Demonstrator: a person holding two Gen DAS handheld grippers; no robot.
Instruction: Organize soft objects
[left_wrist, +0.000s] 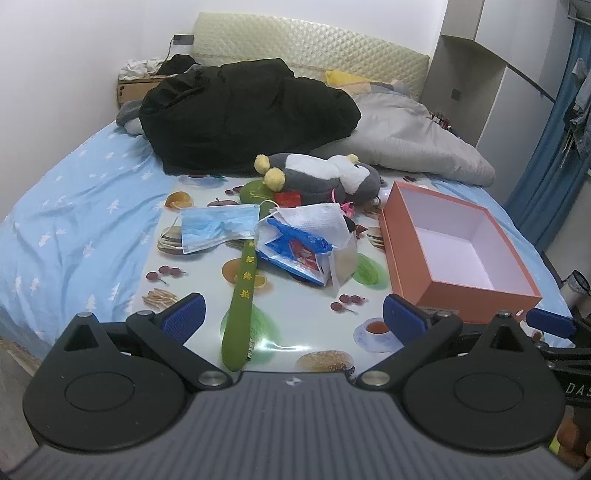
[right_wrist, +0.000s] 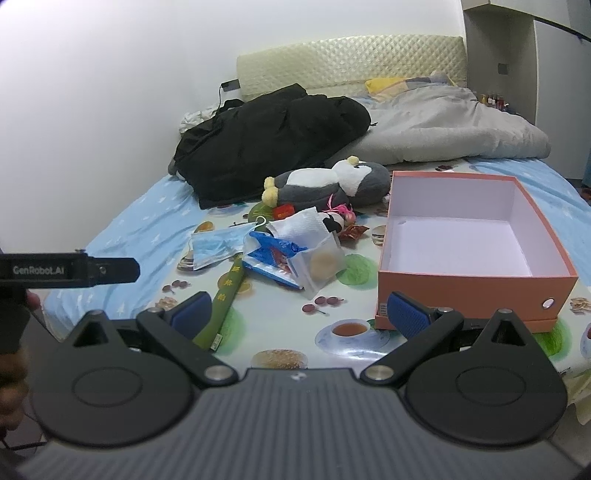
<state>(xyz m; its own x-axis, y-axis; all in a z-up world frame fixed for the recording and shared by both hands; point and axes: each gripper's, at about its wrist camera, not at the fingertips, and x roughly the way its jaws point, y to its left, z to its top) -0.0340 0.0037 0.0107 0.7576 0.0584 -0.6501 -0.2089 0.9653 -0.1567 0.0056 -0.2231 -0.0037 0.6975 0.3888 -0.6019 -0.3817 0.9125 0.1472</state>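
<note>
On a fruit-print mat (left_wrist: 192, 266) on the bed lie a grey and white plush penguin (left_wrist: 325, 175) (right_wrist: 332, 181), a blue face mask (left_wrist: 216, 227) (right_wrist: 214, 245), a white tissue (left_wrist: 317, 218) over a blue plastic bag (left_wrist: 299, 251) (right_wrist: 275, 258), and a long green fabric piece (left_wrist: 242, 295) (right_wrist: 221, 299). An empty orange box (left_wrist: 454, 251) (right_wrist: 465, 240) stands at the right. My left gripper (left_wrist: 291, 314) is open and empty above the mat's near edge. My right gripper (right_wrist: 299, 312) is open and empty, near the box's front corner.
A black jacket (left_wrist: 247, 110) and a grey duvet (left_wrist: 410, 140) lie at the back of the bed, before the padded headboard (left_wrist: 310, 48). Blue sheet (left_wrist: 74, 221) spreads to the left. A wardrobe (left_wrist: 476, 74) and blue curtain (left_wrist: 554, 155) stand at right.
</note>
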